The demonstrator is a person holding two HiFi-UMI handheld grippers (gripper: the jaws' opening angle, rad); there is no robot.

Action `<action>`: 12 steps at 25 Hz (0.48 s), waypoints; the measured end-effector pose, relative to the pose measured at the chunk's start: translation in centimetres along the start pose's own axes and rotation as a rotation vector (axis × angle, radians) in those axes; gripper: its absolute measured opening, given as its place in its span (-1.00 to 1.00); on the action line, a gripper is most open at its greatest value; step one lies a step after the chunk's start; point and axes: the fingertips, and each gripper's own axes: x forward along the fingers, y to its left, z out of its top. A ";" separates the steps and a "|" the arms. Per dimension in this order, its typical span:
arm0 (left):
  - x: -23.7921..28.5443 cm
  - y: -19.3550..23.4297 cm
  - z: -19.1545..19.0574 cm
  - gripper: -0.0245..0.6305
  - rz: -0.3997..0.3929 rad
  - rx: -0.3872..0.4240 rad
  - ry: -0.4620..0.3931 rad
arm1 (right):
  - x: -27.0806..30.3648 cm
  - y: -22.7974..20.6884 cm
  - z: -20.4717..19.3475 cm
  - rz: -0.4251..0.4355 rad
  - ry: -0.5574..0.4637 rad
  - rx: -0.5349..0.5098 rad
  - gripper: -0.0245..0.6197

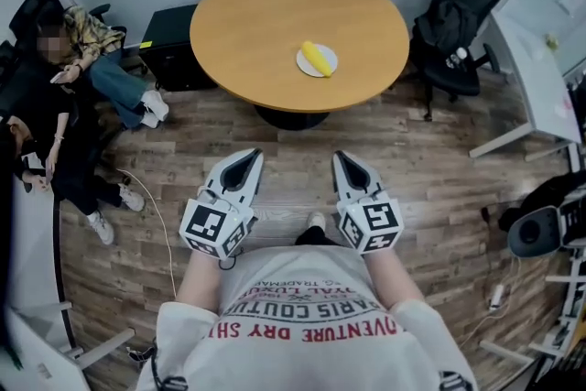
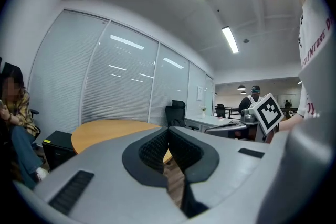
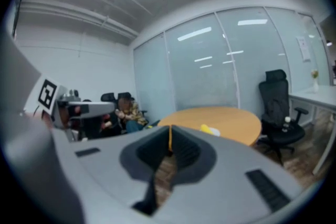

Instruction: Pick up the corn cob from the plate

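Observation:
A yellow corn cob lies on a small white plate on the round wooden table, right of its middle. In the right gripper view the corn cob shows small on the table. Both grippers are held over the wooden floor, well short of the table. The left gripper is shut with nothing between its jaws, tips touching. The right gripper is likewise shut and empty.
A black office chair stands right of the table, a dark cabinet left of it. A seated person is at the far left. A white desk runs along the right. A cable trails on the floor.

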 end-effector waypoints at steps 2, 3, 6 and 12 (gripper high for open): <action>2.9 0.0 0.3 -0.83 0.016 -0.003 -0.007 | 1.4 -2.4 0.7 0.029 0.008 -0.014 -0.83; 4.4 0.0 0.4 -0.83 0.025 -0.002 -0.009 | 2.1 -3.7 1.2 0.041 0.008 -0.021 -0.83; 8.7 0.3 0.6 -0.83 0.056 -0.010 -0.012 | 4.4 -7.7 2.4 0.067 0.016 -0.035 -0.83; 15.3 0.3 0.4 -0.83 0.067 -0.016 0.011 | 7.4 -13.7 3.1 0.094 0.048 -0.025 -0.83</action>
